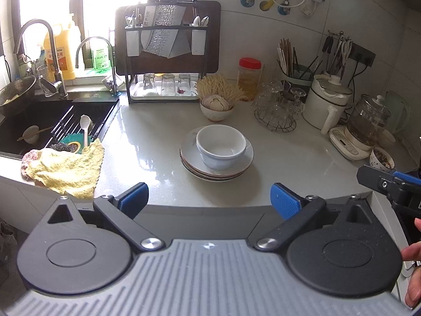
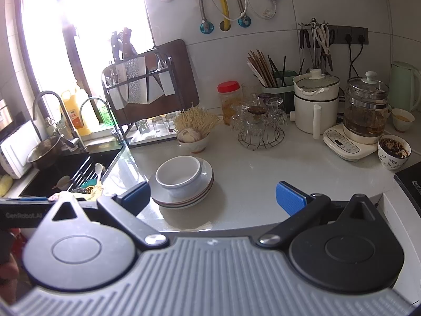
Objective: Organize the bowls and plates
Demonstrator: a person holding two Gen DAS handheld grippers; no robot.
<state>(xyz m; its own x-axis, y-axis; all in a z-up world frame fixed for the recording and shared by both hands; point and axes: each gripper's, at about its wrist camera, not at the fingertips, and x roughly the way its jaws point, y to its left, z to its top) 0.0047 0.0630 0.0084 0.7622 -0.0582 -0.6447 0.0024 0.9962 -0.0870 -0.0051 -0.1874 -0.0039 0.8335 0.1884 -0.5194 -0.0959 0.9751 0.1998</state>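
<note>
A white bowl (image 1: 220,146) sits on a stack of plates (image 1: 238,167) in the middle of the pale countertop (image 1: 147,137). The bowl (image 2: 179,175) and plates (image 2: 202,194) also show in the right wrist view, left of centre. My left gripper (image 1: 209,197) is open and empty, held back at the counter's front edge, short of the stack. My right gripper (image 2: 213,197) is open and empty, near the front edge just right of the stack. The right gripper's tip also shows at the right edge of the left wrist view (image 1: 389,183).
A black sink (image 1: 52,121) with a drying rack, spoon and yellow cloth (image 1: 65,168) lies left. A knife rack (image 1: 165,50) with glasses, a bowl of noodles (image 1: 218,105), a wire glass holder (image 1: 276,110), a white pot (image 1: 326,100) and a kettle (image 1: 365,123) line the back.
</note>
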